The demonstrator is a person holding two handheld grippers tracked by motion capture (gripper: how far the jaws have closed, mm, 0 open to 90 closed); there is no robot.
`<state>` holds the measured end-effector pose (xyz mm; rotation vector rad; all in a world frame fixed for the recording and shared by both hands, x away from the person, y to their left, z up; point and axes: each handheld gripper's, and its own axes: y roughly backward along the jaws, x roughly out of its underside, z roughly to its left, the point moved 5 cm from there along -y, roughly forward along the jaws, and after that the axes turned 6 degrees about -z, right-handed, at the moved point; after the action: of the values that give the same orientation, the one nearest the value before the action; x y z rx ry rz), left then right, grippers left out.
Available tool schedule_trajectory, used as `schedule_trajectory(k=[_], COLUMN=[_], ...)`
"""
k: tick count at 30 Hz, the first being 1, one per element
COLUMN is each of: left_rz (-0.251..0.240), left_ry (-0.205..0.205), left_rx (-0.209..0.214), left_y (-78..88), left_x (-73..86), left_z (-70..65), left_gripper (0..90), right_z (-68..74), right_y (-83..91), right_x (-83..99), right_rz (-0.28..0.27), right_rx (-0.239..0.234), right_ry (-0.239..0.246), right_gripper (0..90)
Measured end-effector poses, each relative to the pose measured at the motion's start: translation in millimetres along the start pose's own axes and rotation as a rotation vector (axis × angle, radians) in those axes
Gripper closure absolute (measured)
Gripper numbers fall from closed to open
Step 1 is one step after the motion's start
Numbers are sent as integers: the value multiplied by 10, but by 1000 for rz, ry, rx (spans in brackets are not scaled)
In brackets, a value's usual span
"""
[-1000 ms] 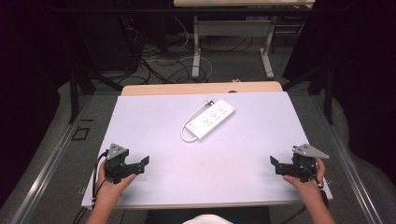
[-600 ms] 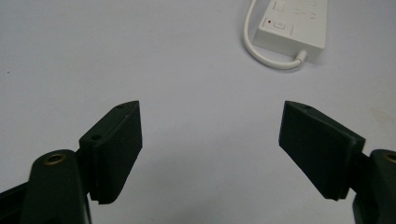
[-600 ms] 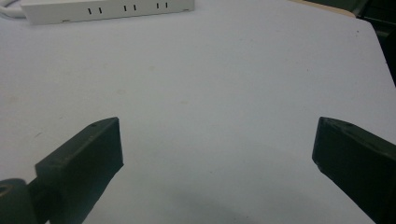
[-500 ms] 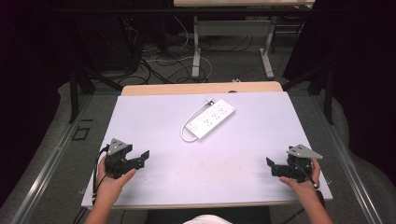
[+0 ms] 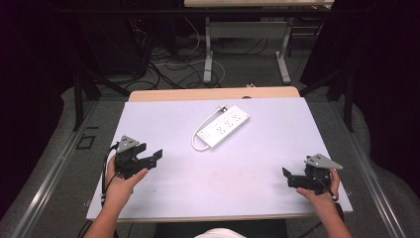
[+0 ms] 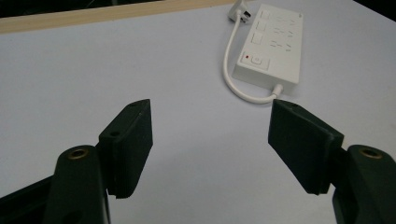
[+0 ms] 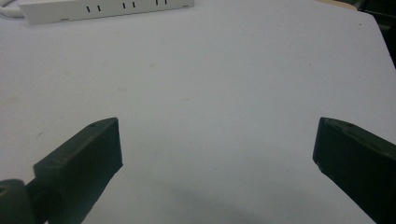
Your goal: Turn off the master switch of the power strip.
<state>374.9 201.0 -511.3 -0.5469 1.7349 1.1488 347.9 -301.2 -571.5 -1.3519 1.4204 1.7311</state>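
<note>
A white power strip [image 5: 223,128] with a short looped cord lies slantwise on the white tabletop [image 5: 247,198], past its middle. My left gripper [image 5: 155,158] hovers near the front left, pointing right toward the middle. Its jaws stand open with nothing between them and have just been closing somewhat. In the left gripper view the strip [image 6: 271,46] lies ahead of the left gripper [image 6: 210,116], beyond the right jaw. My right gripper [image 5: 287,178] rests at the front right, pointing left, open and empty. The right gripper view has the strip's side [image 7: 102,9] far ahead of the right gripper [image 7: 218,135].
A wooden strip [image 5: 213,93] borders the table's far edge. Beyond it, metal table legs [image 5: 208,54] and loose cables [image 5: 163,59] sit on the dark floor. A floor rail [image 5: 44,183] runs along the left side.
My left hand has lifted and shifted slightly toward the table's middle, and its jaws stand narrower than before. The right gripper and the power strip have stayed put.
</note>
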Motion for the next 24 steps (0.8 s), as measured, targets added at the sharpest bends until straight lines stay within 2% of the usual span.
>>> schedule_trajectory(k=[3, 5, 11, 19, 20, 23, 24], left_rz=[6, 14, 23, 35, 49, 33, 49], left_ry=[13, 3, 16, 27, 27, 57, 43], left_rx=[-9, -9, 8, 27, 36, 33, 32], left_y=[-32, -53, -108, -172, -175, -226, -225], left_x=[-43, -76, -163, -260, -271, -301, -310], left_z=[-19, -23, -68, -118, -122, -159, -151], left_gripper=[315, 322, 319, 319, 319, 322, 323], right_z=[-5, -11, -25, -21, -21, -18, -21], right_y=[0, 5, 13, 13, 13, 8, 9], right_x=[7, 1, -5, 2, 2, 3, 3], right_rz=[2, -4, -9, -3, -3, -6, -7], right_rx=[2, 4, 20, 15, 16, 13, 10], right_ry=[0, -1, 0, -10, -10, -15, -15], right_gripper=[7, 7, 8, 8, 8, 8, 8])
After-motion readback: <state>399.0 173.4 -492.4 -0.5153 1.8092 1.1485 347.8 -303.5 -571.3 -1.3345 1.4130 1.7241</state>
